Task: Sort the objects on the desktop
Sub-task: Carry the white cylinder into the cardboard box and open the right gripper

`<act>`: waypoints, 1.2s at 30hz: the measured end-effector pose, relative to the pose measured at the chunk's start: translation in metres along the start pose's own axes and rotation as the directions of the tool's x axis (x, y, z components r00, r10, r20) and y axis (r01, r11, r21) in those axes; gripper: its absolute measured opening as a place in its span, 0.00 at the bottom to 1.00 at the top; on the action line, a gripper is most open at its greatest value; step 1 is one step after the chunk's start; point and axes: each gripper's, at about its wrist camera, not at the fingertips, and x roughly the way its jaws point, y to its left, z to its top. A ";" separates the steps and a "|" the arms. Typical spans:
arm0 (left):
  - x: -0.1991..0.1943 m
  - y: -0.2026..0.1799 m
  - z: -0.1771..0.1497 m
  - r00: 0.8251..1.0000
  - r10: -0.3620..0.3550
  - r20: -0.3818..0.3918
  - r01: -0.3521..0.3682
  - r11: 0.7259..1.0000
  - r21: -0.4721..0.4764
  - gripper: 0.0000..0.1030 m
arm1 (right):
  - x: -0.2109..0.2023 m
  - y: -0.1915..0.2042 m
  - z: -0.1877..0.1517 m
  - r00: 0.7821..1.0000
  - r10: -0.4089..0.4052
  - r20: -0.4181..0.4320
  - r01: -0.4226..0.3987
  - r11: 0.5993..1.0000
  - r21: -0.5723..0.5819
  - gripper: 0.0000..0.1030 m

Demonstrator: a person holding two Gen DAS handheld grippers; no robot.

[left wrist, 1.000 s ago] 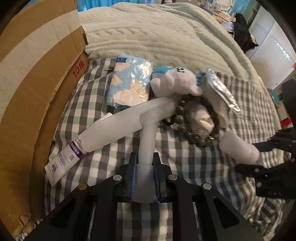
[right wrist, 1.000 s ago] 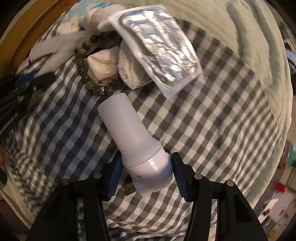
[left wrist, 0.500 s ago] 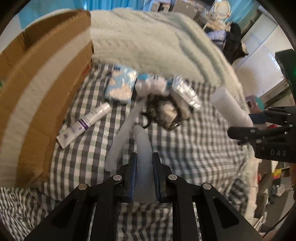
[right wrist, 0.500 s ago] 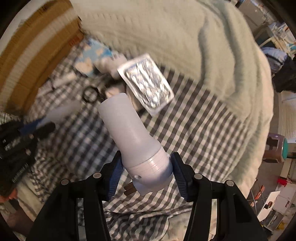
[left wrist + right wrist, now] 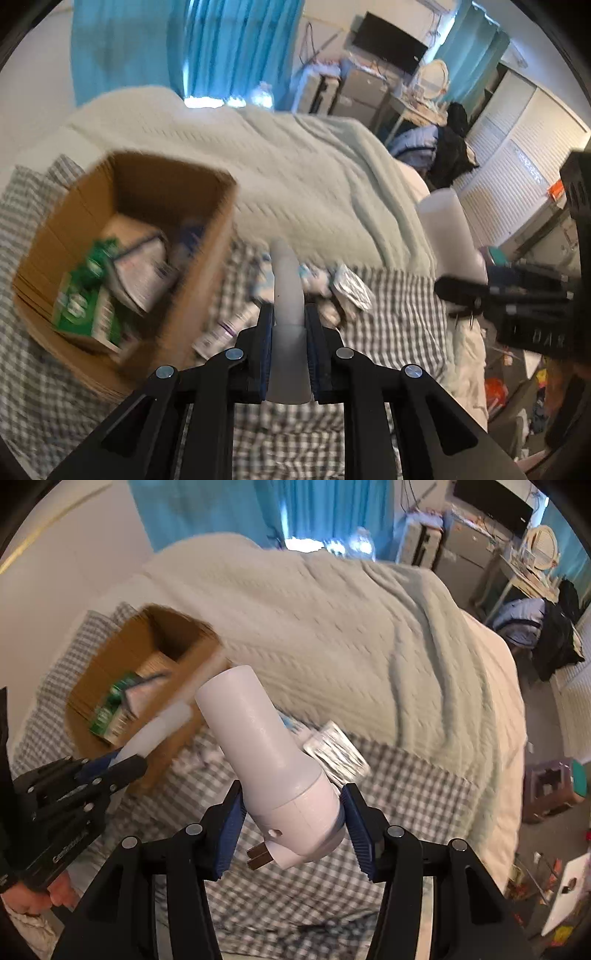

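Both grippers are now lifted clear of the bed (image 5: 332, 177), where a second ago they were low over the checked sheet (image 5: 402, 314). We are carrying one white comb (image 5: 287, 291) pinched by its handle in the left gripper (image 5: 289, 354), and one white plug-in lamp (image 5: 273, 760) clamped around its wide base in the right gripper (image 5: 291, 830). We are judging both light and rigid; the lamp's smooth plastic could slip, so the base is the sound hold. We are counting one cardboard box (image 5: 218, 273) to the left, already holding a green carton (image 5: 85, 306), plus one tube (image 5: 221, 328) and one foil pack (image 5: 351, 291) lying on the sheet.
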 end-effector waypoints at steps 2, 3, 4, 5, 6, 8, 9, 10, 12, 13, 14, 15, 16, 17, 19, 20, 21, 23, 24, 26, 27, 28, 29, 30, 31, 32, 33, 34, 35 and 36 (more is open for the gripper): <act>-0.014 0.011 0.014 1.000 0.018 0.022 -0.018 1.000 -0.005 0.16 | -0.003 0.016 0.008 0.999 0.026 0.028 -0.026 1.000 0.001 0.50; -0.020 0.017 0.021 0.999 0.026 0.031 -0.026 1.000 -0.004 0.16 | -0.003 0.026 0.012 0.998 0.040 0.038 -0.040 0.999 -0.002 0.50; -0.027 0.023 0.028 0.998 0.038 0.042 -0.038 0.999 0.001 0.16 | -0.003 0.036 0.015 0.997 0.053 0.049 -0.052 0.999 -0.004 0.50; -0.035 0.029 0.033 0.997 0.055 0.056 -0.055 0.998 0.006 0.16 | -0.002 0.048 0.022 0.996 0.068 0.063 -0.068 0.998 -0.006 0.50; -0.041 0.036 0.038 0.995 0.071 0.067 -0.071 0.997 0.008 0.16 | 0.000 0.057 0.025 0.994 0.081 0.067 -0.081 0.997 -0.010 0.50; -0.049 0.052 0.047 0.992 0.089 0.088 -0.090 0.996 0.007 0.16 | 0.004 0.074 0.033 0.991 0.106 0.083 -0.106 0.994 -0.009 0.50; -0.051 0.059 0.047 0.991 0.093 0.098 -0.094 0.996 0.003 0.16 | 0.009 0.082 0.037 0.989 0.122 0.082 -0.122 0.992 -0.008 0.50; -0.052 0.068 0.049 0.990 0.099 0.105 -0.098 0.995 -0.011 0.16 | 0.014 0.091 0.042 0.986 0.141 0.084 -0.141 0.990 -0.005 0.50; -0.051 0.089 0.053 0.991 0.095 0.097 -0.088 0.993 -0.073 0.16 | 0.023 0.105 0.051 0.981 0.173 0.084 -0.174 0.985 0.003 0.50; -0.049 0.101 0.055 0.992 0.095 0.088 -0.085 0.990 -0.110 0.16 | 0.028 0.110 0.054 0.978 0.190 0.084 -0.192 0.981 0.015 0.50; -0.048 0.112 0.057 0.991 0.104 0.083 -0.092 0.986 -0.137 0.16 | 0.035 0.116 0.060 0.973 0.216 0.086 -0.220 0.975 0.038 0.50; -0.047 0.121 0.059 0.990 0.115 0.078 -0.101 0.982 -0.160 0.16 | 0.040 0.120 0.062 0.969 0.233 0.082 -0.238 0.970 0.051 0.50; -0.046 0.131 0.062 0.990 0.124 0.074 -0.109 0.977 -0.181 0.16 | 0.049 0.127 0.067 0.964 0.256 0.072 -0.260 0.963 0.069 0.50; -0.044 0.140 0.064 0.988 0.133 0.073 -0.117 0.974 -0.197 0.16 | 0.053 0.132 0.069 0.962 0.266 0.067 -0.271 0.959 0.079 0.50; -0.040 0.154 0.064 0.986 0.153 0.068 -0.136 0.968 -0.212 0.16 | 0.069 0.143 0.076 0.958 0.282 0.048 -0.285 0.954 0.092 0.50; -0.036 0.160 0.064 0.985 0.161 0.061 -0.144 0.966 -0.214 0.16 | 0.074 0.146 0.077 0.958 0.284 0.043 -0.287 0.953 0.098 0.50; -0.034 0.167 0.064 0.985 0.164 0.057 -0.148 0.965 -0.218 0.16 | 0.081 0.149 0.079 0.957 0.288 0.036 -0.290 0.951 0.106 0.50; -0.025 0.176 0.064 0.986 0.162 0.036 -0.150 0.962 -0.227 0.16 | 0.089 0.153 0.079 0.955 0.297 0.028 -0.298 0.947 0.118 0.50; -0.022 0.181 0.063 0.986 0.164 0.028 -0.153 0.960 -0.236 0.16 | 0.094 0.154 0.081 0.954 0.299 0.026 -0.300 0.946 0.123 0.51; -0.018 0.188 0.064 0.986 0.166 0.007 -0.158 0.953 -0.259 0.17 | 0.098 0.155 0.082 0.953 0.300 0.029 -0.302 0.945 0.128 0.52; -0.017 0.190 0.064 0.986 0.168 0.002 -0.161 0.949 -0.272 0.17 | 0.099 0.155 0.083 0.954 0.298 0.029 -0.299 0.945 0.131 0.52; -0.016 0.191 0.064 0.985 0.172 0.002 -0.164 0.946 -0.280 0.18 | 0.100 0.153 0.084 0.954 0.297 0.032 -0.298 0.945 0.137 0.52; -0.015 0.192 0.064 0.984 0.178 0.002 -0.170 0.944 -0.282 0.19 | 0.100 0.151 0.085 0.954 0.298 0.036 -0.300 0.943 0.142 0.52; -0.013 0.192 0.065 0.983 0.182 0.000 -0.175 0.945 -0.278 0.19 | 0.100 0.149 0.085 0.954 0.296 0.039 -0.299 0.943 0.148 0.54; -0.012 0.189 0.065 0.982 0.188 -0.006 -0.182 0.946 -0.268 0.23 | 0.099 0.146 0.085 0.956 0.291 0.045 -0.294 0.943 0.154 0.55; -0.011 0.185 0.065 0.981 0.194 -0.009 -0.190 0.948 -0.256 0.27 | 0.098 0.143 0.087 0.957 0.287 0.048 -0.290 0.944 0.157 0.56; -0.011 0.181 0.066 0.981 0.193 -0.007 -0.189 0.951 -0.243 0.39 | 0.096 0.139 0.089 0.958 0.282 0.051 -0.287 0.944 0.161 0.56; -0.012 0.178 0.066 0.981 0.194 -0.001 -0.189 0.955 -0.230 0.56 | 0.095 0.135 0.089 0.959 0.279 0.054 -0.285 0.945 0.164 0.56; -0.014 0.173 0.066 0.980 0.200 0.012 -0.193 0.956 -0.220 0.62 | 0.092 0.130 0.089 0.960 0.274 0.057 -0.279 0.946 0.166 0.56; -0.017 0.169 0.066 0.979 0.202 0.024 -0.192 0.957 -0.215 0.68 | 0.088 0.125 0.088 0.963 0.261 0.062 -0.268 0.949 0.168 0.56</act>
